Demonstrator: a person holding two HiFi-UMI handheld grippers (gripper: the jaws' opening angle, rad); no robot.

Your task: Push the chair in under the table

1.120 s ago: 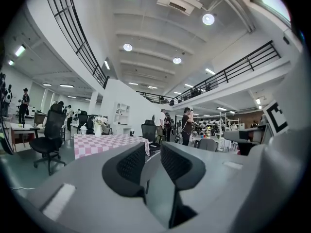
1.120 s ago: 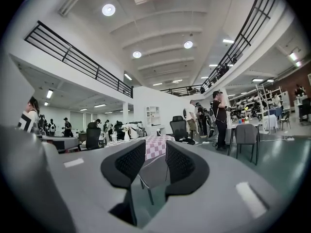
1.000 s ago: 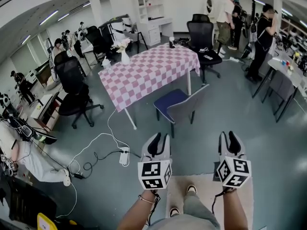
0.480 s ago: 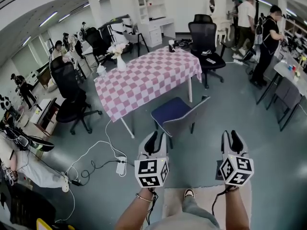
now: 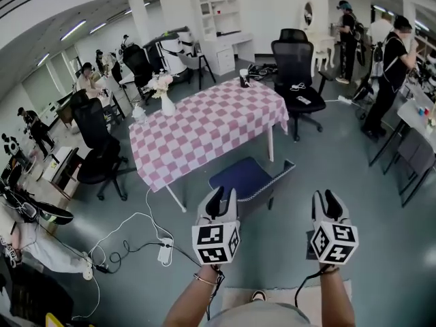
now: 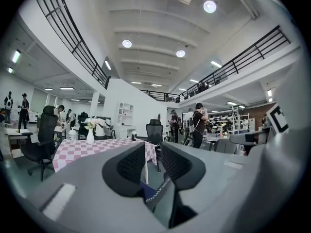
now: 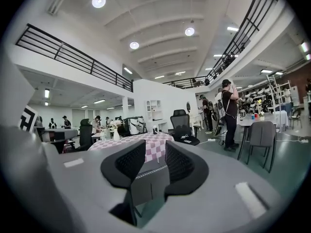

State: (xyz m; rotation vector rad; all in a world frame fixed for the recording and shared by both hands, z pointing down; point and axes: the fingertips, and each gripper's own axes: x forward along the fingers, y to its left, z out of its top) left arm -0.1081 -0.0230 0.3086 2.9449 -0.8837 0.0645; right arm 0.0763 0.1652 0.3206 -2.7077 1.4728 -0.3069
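The chair [image 5: 240, 177] stands just near of the table [image 5: 204, 125], its blue seat toward it and not yet under. Its legs are mostly hidden by its grey back and the left gripper [image 5: 223, 196]. The left gripper and the right gripper [image 5: 326, 199] hold their jaws narrowly apart, empty, short of the back. A second ago the chair lay farther from them; its place by the table is unchanged.

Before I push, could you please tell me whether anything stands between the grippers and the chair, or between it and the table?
Nothing visible: only bare floor lies between left gripper, right gripper and chair, and between chair and table.
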